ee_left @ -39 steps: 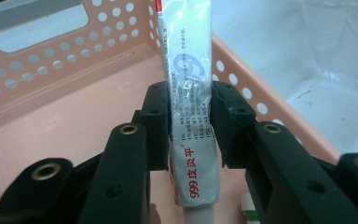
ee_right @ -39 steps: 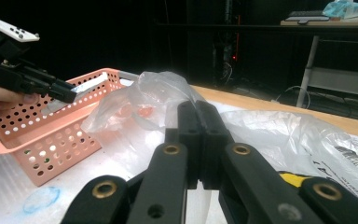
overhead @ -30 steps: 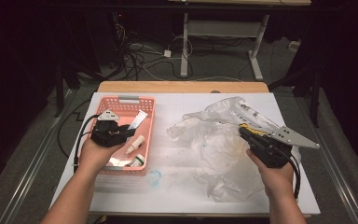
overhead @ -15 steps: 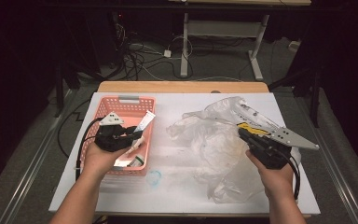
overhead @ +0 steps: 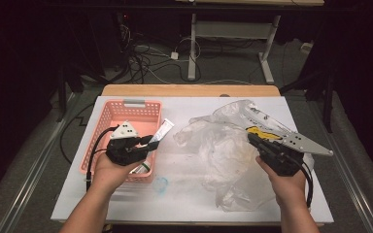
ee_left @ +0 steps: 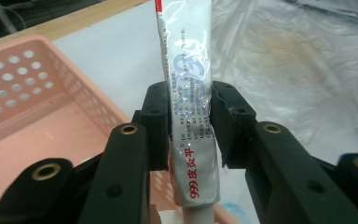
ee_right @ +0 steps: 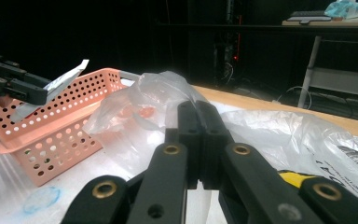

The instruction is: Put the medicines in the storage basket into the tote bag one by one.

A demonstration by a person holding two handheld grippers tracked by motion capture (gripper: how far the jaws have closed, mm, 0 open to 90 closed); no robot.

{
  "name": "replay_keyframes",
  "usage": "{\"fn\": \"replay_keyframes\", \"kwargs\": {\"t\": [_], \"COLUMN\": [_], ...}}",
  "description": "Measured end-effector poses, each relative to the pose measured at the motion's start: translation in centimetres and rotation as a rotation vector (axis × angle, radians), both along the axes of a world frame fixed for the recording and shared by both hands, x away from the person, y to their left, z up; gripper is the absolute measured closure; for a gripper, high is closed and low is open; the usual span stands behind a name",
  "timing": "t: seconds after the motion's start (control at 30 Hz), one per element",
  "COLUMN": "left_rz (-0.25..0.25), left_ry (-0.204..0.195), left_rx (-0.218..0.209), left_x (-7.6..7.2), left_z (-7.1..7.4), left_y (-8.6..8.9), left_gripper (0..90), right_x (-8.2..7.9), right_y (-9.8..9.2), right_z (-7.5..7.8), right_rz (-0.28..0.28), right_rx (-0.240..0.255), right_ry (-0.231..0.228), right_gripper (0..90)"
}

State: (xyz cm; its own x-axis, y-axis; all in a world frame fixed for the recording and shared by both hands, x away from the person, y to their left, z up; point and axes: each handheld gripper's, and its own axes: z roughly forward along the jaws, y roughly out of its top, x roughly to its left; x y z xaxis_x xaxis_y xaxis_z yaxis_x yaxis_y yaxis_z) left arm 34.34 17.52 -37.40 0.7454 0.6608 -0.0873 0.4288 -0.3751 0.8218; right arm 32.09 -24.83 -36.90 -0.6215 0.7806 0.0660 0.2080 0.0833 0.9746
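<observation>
The left gripper (ee_left: 189, 109) is clamped on a white ointment tube (ee_left: 189, 93) with red lettering, its jaws pressing the tube's middle; the tube's crimped end juts beyond the jaw tips, above the near right corner of a pink perforated basket (overhead: 126, 114); the right gripper (ee_right: 198, 126) has its jaws pressed together with nothing visibly between them; crumpled clear plastic bags (overhead: 223, 141) lie just ahead of its tips on the white table (overhead: 184, 194)

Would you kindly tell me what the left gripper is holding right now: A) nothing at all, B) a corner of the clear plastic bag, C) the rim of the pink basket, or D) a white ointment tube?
D: in the left gripper view, the left gripper has its jaws closed on either side of a white ointment tube, above the pink basket.
</observation>
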Motion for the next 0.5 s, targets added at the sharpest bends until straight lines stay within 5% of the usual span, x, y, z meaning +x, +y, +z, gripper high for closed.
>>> {"fn": "replay_keyframes", "kwargs": {"t": [0.5], "left_rz": [-0.096], "left_ry": [0.012], "left_rx": [0.045], "left_x": [-1.1], "left_z": [-1.7], "left_y": [-3.9], "left_gripper": [67.3], "right_x": [0.0], "right_y": [-0.1], "right_z": [0.0], "right_rz": [0.000], "right_rx": [0.004], "right_ry": [0.000], "right_gripper": [90.0]}}
